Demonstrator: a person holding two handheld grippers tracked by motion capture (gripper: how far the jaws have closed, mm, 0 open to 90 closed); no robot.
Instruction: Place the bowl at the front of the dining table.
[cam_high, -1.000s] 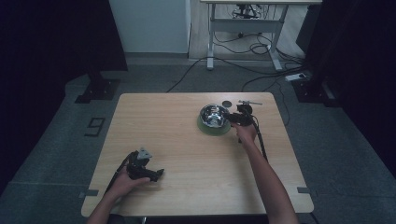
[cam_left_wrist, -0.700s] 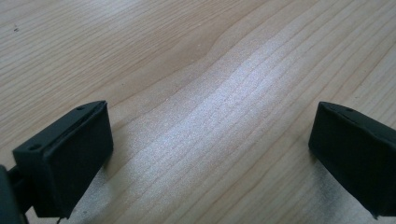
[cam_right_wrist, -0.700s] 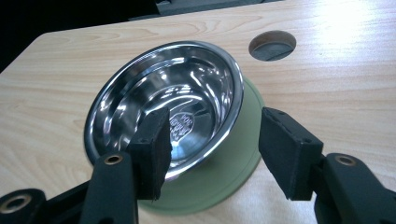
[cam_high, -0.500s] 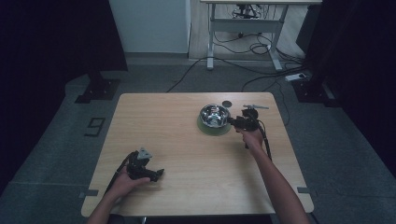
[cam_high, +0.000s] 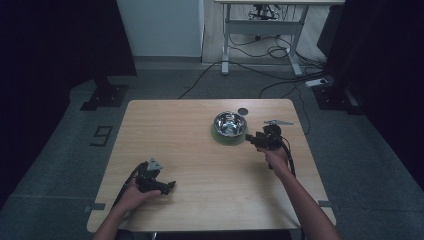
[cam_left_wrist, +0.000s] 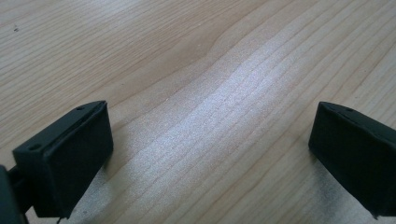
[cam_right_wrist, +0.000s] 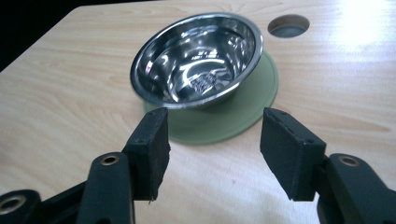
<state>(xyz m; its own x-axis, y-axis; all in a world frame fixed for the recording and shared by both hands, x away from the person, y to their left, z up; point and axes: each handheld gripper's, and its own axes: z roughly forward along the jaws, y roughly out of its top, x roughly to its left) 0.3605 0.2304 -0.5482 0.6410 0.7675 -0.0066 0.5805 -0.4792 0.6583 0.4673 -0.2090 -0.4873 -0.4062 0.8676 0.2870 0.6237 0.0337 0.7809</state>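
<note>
Your right gripper (cam_right_wrist: 212, 149) sits just beside the stainless steel bowl (cam_right_wrist: 198, 56), fingers (cam_right_wrist: 152, 147) spread wide and holding nothing, aimed at the bowl's near rim. The bowl rests on a round green mat (cam_right_wrist: 238, 114) toward the far right of the wooden desk (cam_high: 200, 150), near a cable hole (cam_right_wrist: 288, 24). Your left gripper (cam_high: 167, 187) rests low over bare desk at the near left, fingers (cam_left_wrist: 70, 158) wide apart, empty.

Lower left of the high view: the left gripper (cam_high: 169, 186), black, with a grey 3-cornered plate on top and a dark cable trailing back. Right of centre: the black right gripper (cam_high: 249, 138), its cable running along the forearm. Both forearms are bare. Each gripper has 2 blocky matte-black jaws with small screw holes.
</note>
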